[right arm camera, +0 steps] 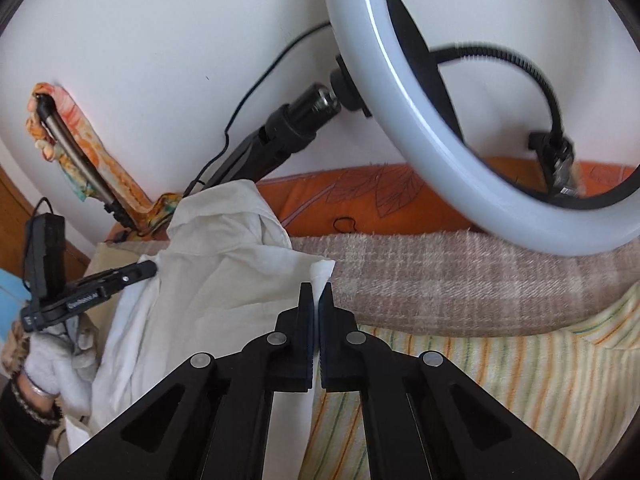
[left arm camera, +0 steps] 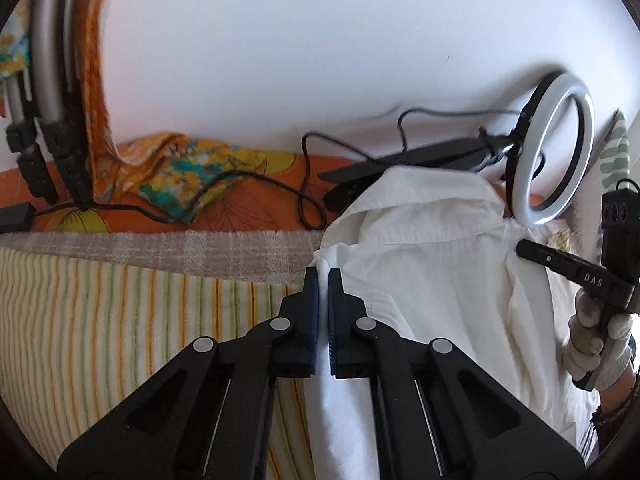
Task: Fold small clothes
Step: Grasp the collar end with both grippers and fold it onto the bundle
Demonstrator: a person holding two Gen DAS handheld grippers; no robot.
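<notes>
A white collared shirt (left arm camera: 420,264) lies crumpled on the bed, its collar toward the wall. My left gripper (left arm camera: 323,274) is shut on the shirt's left edge, a fold of white cloth pinched between the blue pads. In the right wrist view my right gripper (right arm camera: 317,286) is shut on the opposite corner of the shirt (right arm camera: 208,264). Each gripper shows in the other's view: the right one (left arm camera: 522,246) at the shirt's right side, held by a gloved hand (left arm camera: 592,340), and the left one (right arm camera: 150,269) at its left side.
A white ring light (left arm camera: 554,160) on a black stand leans over the bed just behind the shirt, close above my right gripper (right arm camera: 400,100). Black cables (left arm camera: 304,200) trail over an orange floral cloth (left arm camera: 200,168). A brown checked blanket (left arm camera: 200,252) and striped sheet (left arm camera: 120,320) lie underneath.
</notes>
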